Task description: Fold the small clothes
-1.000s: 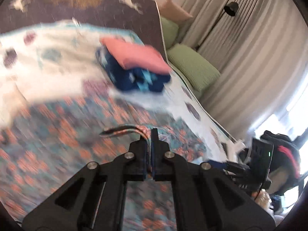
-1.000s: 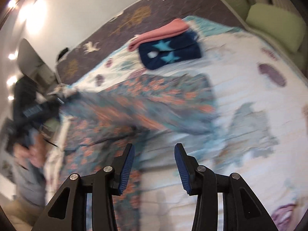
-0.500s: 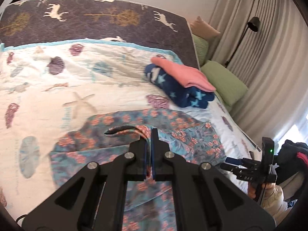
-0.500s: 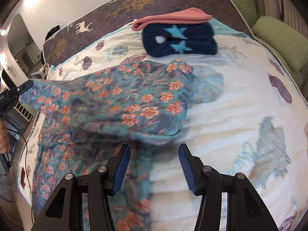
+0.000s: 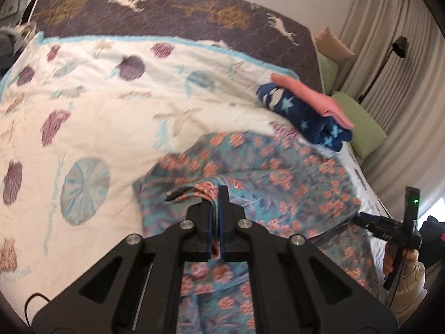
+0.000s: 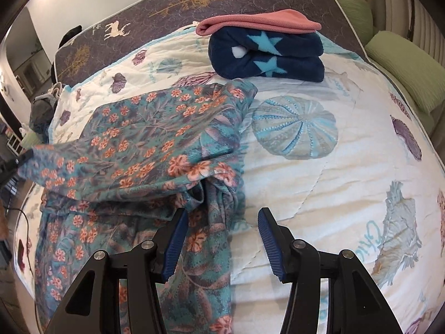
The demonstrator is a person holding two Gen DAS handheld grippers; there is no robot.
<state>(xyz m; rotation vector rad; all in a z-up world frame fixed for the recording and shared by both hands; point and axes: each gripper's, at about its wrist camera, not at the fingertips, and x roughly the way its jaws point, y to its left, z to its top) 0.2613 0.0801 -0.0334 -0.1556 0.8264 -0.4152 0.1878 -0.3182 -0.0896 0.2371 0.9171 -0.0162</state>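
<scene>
The floral garment is spread on the quilt, at about 9 o'clock of the right wrist view. One fold is already laid over, and its upper corner reaches almost to the folded pile at 12 o'clock. In this pile a pink cloth lies on a star blanket. Probably the pile is kept at the far side so that the middle of the bed stays free for folding.

The left gripper is closed tightly on a bunched edge of the garment, which is seen squeezed between its pads. This edge is held up from the quilt, it seems in order to carry it across for the next fold.

The right gripper has its jaws about half apart, and they have just been opening. Its left pad is over the rumpled hem, but nothing is pressed between the pads; part of the cloth and bare quilt are seen in the gap. It is judged that the hem was let go here so that this side stays flat while the other side is drawn.

In the left wrist view the right gripper is seen at 4 o'clock, at the bed's edge, beside the garment.

The fold is judged as only partly done, since the lower part is wrinkled.
</scene>
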